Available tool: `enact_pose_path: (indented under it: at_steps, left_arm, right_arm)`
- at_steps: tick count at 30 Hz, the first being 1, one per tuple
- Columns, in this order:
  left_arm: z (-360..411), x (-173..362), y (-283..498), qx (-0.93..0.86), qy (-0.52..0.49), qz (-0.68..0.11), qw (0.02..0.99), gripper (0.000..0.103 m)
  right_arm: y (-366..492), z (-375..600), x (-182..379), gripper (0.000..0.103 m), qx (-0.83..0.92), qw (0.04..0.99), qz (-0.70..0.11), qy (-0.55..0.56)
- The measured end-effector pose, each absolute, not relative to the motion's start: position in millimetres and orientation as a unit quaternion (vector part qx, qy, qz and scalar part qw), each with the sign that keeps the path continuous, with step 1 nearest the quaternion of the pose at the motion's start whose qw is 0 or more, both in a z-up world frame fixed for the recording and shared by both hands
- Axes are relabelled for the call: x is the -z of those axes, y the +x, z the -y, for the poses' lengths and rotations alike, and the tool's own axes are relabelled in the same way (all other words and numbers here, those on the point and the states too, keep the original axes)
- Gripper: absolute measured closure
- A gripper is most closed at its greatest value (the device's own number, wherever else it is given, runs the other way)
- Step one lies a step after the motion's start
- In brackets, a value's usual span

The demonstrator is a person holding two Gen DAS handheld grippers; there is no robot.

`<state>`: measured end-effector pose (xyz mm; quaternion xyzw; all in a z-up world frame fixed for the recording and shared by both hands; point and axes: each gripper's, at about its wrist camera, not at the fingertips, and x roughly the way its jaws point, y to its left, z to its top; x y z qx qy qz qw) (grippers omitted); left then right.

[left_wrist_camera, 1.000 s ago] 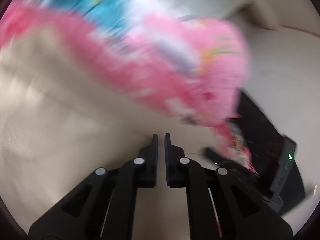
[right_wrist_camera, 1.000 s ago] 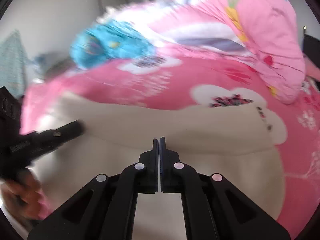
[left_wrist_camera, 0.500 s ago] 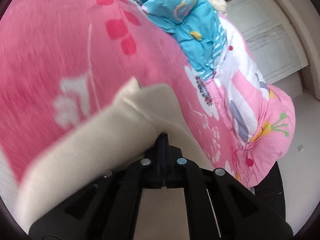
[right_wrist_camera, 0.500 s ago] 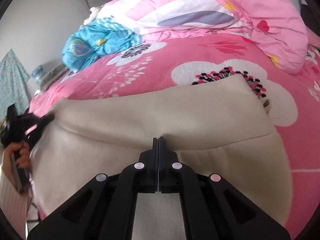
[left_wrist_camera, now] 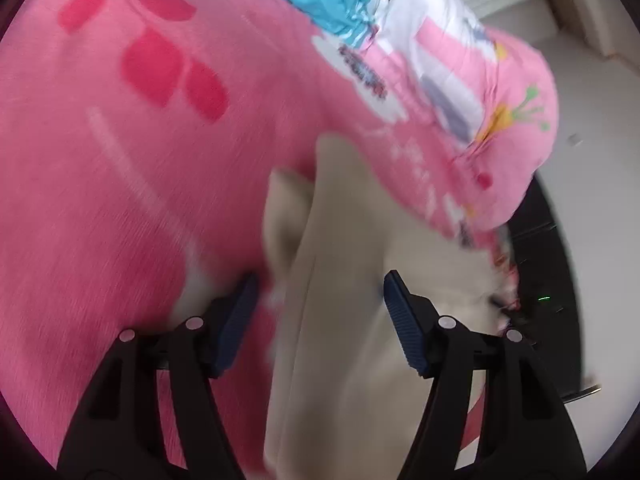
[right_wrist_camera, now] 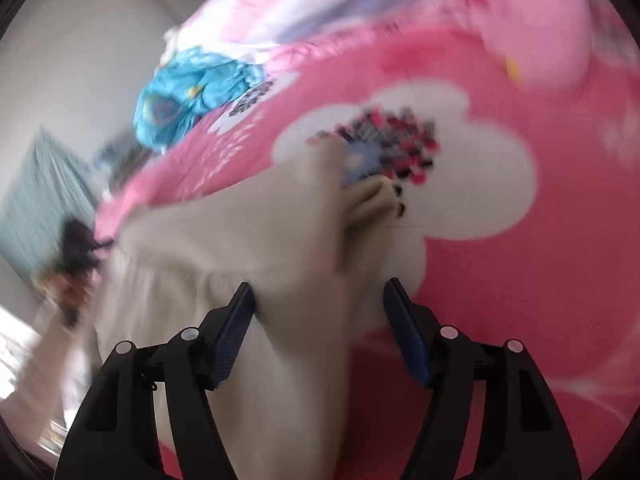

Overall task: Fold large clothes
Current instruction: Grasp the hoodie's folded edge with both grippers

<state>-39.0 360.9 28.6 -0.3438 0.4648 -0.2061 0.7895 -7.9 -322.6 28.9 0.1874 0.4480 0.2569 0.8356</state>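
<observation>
From the left wrist we see our left gripper (left_wrist_camera: 318,300) with jaws spread, the cream garment (left_wrist_camera: 352,320) lying slack between them on the pink bed (left_wrist_camera: 120,200). From the right wrist, our right gripper (right_wrist_camera: 318,310) is spread too over the folded cream garment (right_wrist_camera: 240,240); it looks soft, light and floppy, best pinched at a thick folded edge.

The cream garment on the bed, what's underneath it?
The cream garment lies on the pink floral bedsheet, which shows around it on the far and right sides. Whatever lies directly beneath the cloth is covered; nothing else can be told.
</observation>
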Motion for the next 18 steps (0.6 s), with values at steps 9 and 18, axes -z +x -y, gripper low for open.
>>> enact_pose_path:
  at_steps: [9, 18]
  left_arm:
    - [-333.9, -68.4, -24.6, 0.283, -0.266, -0.379, 0.84, 0.086]
    - [-310.3, -127.4, 50.0, 0.313, -0.21, -0.332, 0.865, 0.088]
  right_arm:
    - [-14.5, 312.7, -45.8, 0.084, -0.262, 0.833, -0.421, 0.246]
    - [-35.0, 331.1, -88.9, 0.089, -0.214, 0.885, -0.318, 0.266]
